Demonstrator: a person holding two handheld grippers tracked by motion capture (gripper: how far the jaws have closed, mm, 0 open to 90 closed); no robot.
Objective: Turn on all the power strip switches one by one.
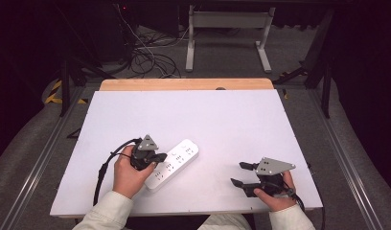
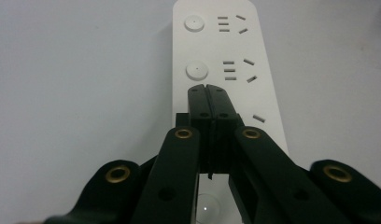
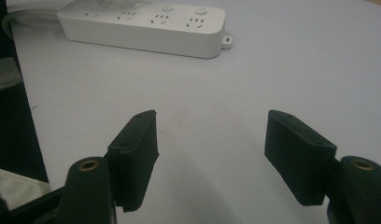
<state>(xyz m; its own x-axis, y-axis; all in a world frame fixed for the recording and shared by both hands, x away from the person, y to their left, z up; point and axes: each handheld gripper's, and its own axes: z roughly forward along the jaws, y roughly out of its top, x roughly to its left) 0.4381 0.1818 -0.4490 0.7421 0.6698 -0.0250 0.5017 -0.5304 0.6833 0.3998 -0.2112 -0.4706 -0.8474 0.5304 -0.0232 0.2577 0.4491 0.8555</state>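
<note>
A white power strip (image 1: 177, 160) lies slanted on the white table (image 1: 232, 124), near its front left. My left gripper (image 1: 160, 157) is over the strip's middle. In the left gripper view its jaws (image 2: 208, 89) are pressed together with nothing between them, tips just above the strip (image 2: 226, 46), right below a round button (image 2: 197, 71). Whether the tips touch the strip I cannot tell. My right gripper (image 1: 240, 174) rests near the front right of the table, open, with bare table between its jaws (image 3: 209, 140). The strip (image 3: 146, 25) lies far ahead of it.
A wooden edge (image 1: 184, 84) runs along the table's far side. Beyond it are a white desk frame (image 1: 227, 36) and tangled cables (image 1: 145, 57) on the floor. Metal rails (image 1: 45, 158) flank the table on both sides.
</note>
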